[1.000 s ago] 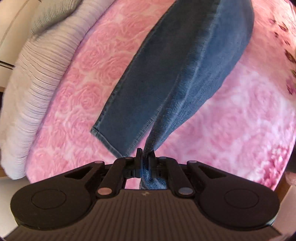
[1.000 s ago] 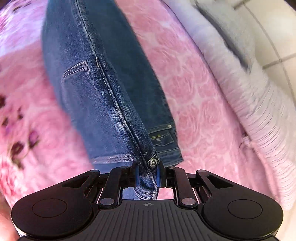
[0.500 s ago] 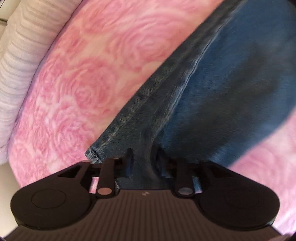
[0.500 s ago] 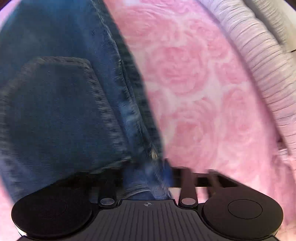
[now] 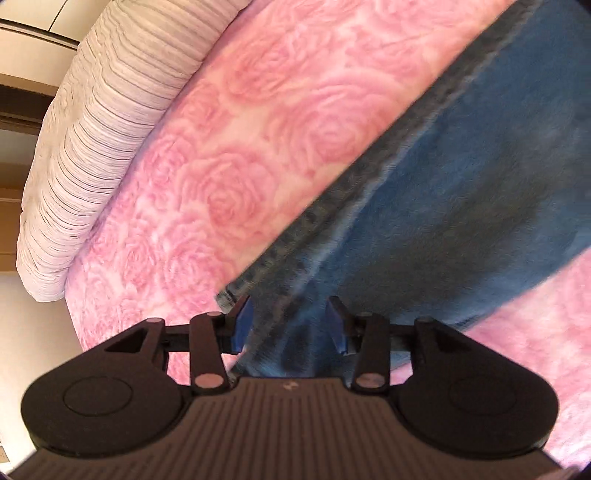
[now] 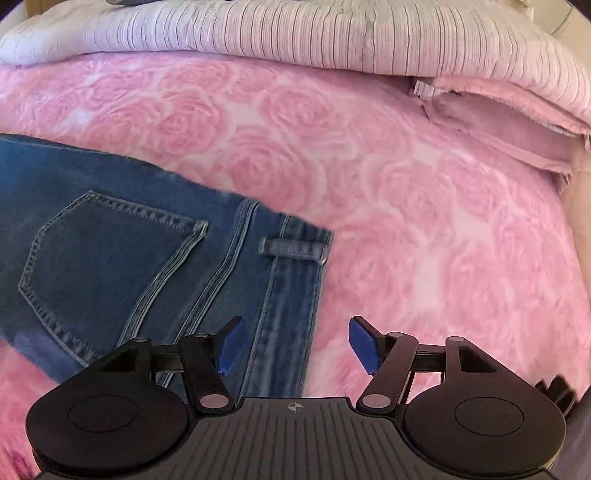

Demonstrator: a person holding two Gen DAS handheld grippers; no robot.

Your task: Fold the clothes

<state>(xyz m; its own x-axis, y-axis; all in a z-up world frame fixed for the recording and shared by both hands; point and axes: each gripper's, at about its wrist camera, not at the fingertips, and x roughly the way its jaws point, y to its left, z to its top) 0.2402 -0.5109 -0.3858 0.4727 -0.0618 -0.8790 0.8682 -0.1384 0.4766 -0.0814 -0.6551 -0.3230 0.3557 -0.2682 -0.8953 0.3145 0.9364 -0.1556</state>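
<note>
The dark blue denim jeans [image 6: 122,254] lie flat on the bed's pink rose-pattern blanket [image 6: 424,221]; they look thick, heavy and floppy, so the stiff waistband by the belt loop [image 6: 291,251] and the stitched hem [image 5: 236,291] seem good spots to grab. Both claws point steeply down at the bed. The left claw [image 5: 290,325] is opening over the blurry hem, seemingly gripping nothing, and the right claw [image 6: 295,343] is opening wider, its pads clear of the waistband.

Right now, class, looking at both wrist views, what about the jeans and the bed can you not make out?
- Jeans, right wrist view: legs cut off by the left edge; fold state unknown.
- Jeans hem, left wrist view: motion-blurred and partly behind the left gripper, whose fingers are opening.
- Striped duvet: far side cut off by the top edge.
- Rose blanket: extent hidden beneath the right gripper.
</note>
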